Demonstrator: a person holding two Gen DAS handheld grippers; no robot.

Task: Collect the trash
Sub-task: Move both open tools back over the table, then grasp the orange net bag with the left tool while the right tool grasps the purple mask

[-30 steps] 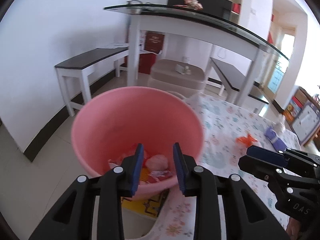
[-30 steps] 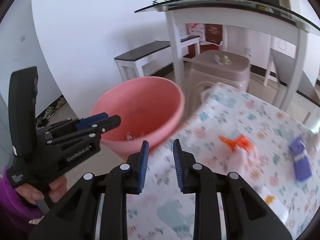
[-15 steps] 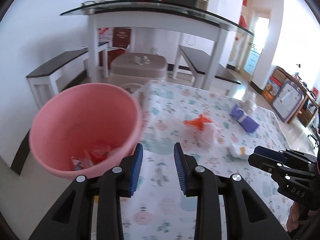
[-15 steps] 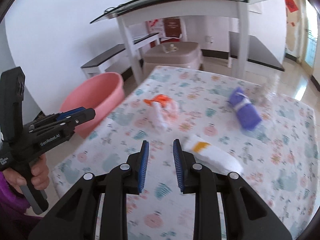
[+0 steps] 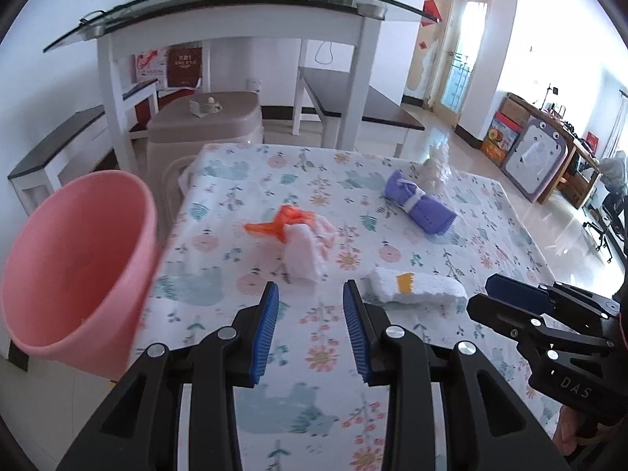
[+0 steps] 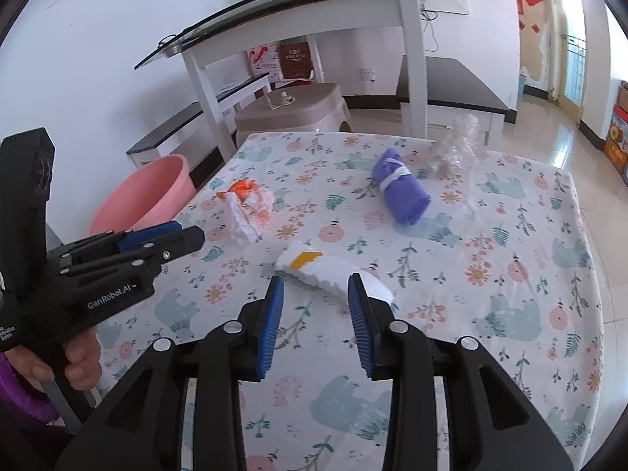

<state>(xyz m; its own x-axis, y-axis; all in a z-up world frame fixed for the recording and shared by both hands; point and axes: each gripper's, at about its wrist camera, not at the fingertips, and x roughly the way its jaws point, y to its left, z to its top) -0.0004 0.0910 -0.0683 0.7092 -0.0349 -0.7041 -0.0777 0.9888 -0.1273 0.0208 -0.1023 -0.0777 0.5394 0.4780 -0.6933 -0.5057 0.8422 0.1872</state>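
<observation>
Both grippers' jaws have just been opening with nothing between them, right gripper (image 6: pixel 316 298) lined up on the white wad (image 6: pixel 333 272) mid-table and left gripper (image 5: pixel 310 310) near the orange-white wrapper (image 5: pixel 300 241), so a shallow pinch could shove soft trash across the cloth instead of toward the pink basin (image 5: pixel 74 267) off the table's left edge.

Black hand-held gripper (image 5: pixel 310 327), blue pads, purple sleeve (image 6: pixel 23 400)
</observation>
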